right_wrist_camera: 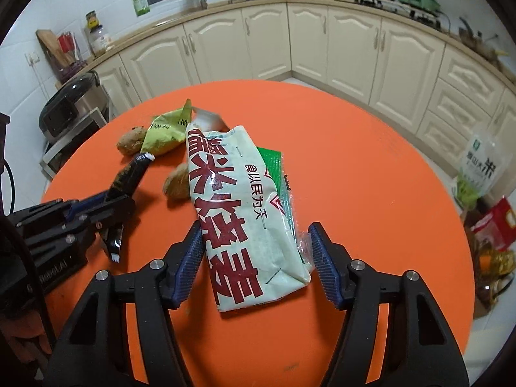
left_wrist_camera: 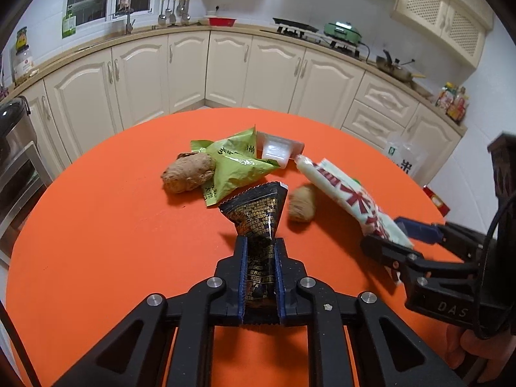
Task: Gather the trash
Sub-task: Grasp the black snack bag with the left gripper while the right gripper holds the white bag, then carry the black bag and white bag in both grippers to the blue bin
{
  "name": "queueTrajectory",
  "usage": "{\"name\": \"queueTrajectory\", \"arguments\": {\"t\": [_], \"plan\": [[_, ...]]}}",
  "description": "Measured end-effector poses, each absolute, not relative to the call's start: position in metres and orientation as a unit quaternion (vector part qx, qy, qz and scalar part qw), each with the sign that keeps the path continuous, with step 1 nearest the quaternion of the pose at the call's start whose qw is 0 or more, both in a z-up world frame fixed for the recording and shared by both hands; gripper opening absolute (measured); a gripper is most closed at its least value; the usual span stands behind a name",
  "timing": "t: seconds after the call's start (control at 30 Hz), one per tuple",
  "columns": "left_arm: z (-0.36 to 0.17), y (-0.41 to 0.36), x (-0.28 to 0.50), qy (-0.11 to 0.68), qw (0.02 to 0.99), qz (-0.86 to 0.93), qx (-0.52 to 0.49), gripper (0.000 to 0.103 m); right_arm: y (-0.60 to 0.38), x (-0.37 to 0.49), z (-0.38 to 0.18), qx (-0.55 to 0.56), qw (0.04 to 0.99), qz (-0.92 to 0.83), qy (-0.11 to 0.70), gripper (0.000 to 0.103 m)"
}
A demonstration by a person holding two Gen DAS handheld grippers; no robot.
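My left gripper (left_wrist_camera: pixel 261 245) is shut on a black wrapper with gold print (left_wrist_camera: pixel 258 213), whose top fans out above the fingers over the orange round table (left_wrist_camera: pixel 113 225). In the right wrist view the left gripper (right_wrist_camera: pixel 117 200) holds that black wrapper (right_wrist_camera: pixel 129 174) at the left. My right gripper (right_wrist_camera: pixel 254 230) is shut on a white bag with red characters (right_wrist_camera: pixel 238 213), both pads against its sides. The bag (left_wrist_camera: pixel 348 193) slants up from the table towards the right gripper (left_wrist_camera: pixel 390 235). A green wrapper (left_wrist_camera: pixel 235 161) and a clear plastic tray (left_wrist_camera: pixel 277 148) lie farther back.
Two ginger pieces (left_wrist_camera: pixel 188 172) (left_wrist_camera: pixel 301 204) lie on the table beside the wrappers. Beyond the table's right edge stand a rice bag (right_wrist_camera: pixel 480 164) and a red package (right_wrist_camera: pixel 496 222) on the floor. A dark cooker (right_wrist_camera: pixel 71 109) stands at the left. Cream cabinets line the back.
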State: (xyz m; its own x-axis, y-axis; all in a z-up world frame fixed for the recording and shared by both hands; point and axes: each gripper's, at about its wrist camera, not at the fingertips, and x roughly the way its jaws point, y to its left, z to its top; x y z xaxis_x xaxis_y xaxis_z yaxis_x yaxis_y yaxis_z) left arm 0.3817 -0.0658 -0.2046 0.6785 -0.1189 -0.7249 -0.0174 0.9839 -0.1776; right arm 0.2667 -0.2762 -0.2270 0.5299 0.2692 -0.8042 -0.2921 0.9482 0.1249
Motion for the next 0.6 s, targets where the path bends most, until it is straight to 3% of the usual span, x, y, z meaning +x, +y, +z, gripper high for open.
{"name": "queueTrajectory", "arguments": {"t": [0.6], "plan": [[-0.179,-0.060,0.267,0.365,0.925,-0.071,-0.081,0.007,-0.289,0.167,-0.185,0.060,0.900,0.120,0.416,0.061]]}}
